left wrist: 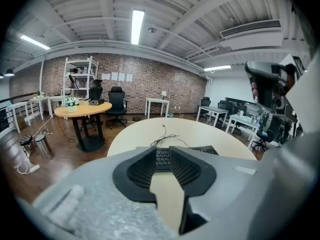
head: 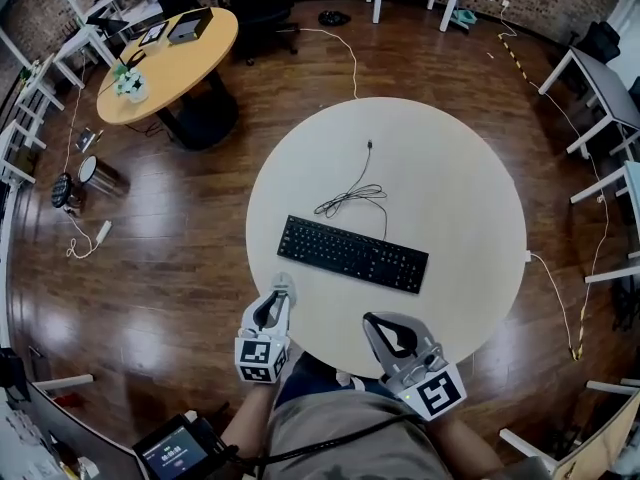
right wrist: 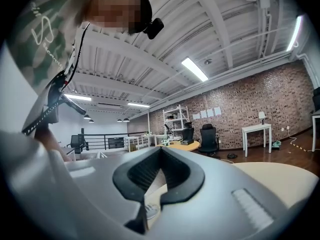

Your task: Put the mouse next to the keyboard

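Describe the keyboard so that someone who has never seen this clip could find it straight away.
Find the round white table in the middle of the head view, not the wooden table at upper left. The keyboard lies near its centre, slightly angled, a little towards the person's side. It is a long, flat black slab of keys, unlike the thin looped cable just beyond it.

The opening, empty left tongs [left wrist: 161, 150] hide much of the keyboard [left wrist: 202, 150] in their view.
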Demonstrator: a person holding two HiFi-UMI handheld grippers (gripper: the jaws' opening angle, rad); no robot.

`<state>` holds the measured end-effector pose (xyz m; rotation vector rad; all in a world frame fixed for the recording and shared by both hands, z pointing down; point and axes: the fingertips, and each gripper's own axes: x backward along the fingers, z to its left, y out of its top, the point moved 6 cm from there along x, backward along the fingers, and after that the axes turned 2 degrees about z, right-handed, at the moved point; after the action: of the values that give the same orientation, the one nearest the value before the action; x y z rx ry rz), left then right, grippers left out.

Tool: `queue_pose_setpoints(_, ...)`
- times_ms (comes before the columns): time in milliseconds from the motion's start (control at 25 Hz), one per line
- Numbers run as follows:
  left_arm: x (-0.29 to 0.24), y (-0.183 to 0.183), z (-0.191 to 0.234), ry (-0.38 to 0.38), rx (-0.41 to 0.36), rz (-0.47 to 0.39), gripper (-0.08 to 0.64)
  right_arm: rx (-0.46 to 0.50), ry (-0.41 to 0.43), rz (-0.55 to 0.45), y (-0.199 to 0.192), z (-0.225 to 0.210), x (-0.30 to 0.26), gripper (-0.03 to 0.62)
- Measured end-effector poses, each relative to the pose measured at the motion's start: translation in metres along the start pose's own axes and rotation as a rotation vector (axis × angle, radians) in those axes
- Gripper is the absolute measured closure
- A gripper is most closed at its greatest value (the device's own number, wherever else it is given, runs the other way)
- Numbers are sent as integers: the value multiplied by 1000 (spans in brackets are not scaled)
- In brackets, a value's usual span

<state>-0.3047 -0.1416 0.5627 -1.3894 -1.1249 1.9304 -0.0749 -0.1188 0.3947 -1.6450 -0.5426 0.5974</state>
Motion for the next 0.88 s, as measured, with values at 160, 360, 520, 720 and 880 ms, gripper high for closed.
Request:
queue_pose_setpoints(160,-33,-26,19,6,-1,124,427,2,3,-5,-3,1,-13,588)
queue_pose_setpoints(360,-57,-65,35,6,10,293,331,12,-6,3,2,13,-15,588)
queue_pose_setpoints(520,-72,-93,47,3,51,379,328,9,-24,8,0,18,-14,588)
queue_pose_setpoints(720,-82,-112,63,56,96,431,272,6,-47,27,-5,19,-12,588)
queue_pose_setpoints(880,-91,-114,64,52,103,446,261,2,-69,29,-5,12,-10,588)
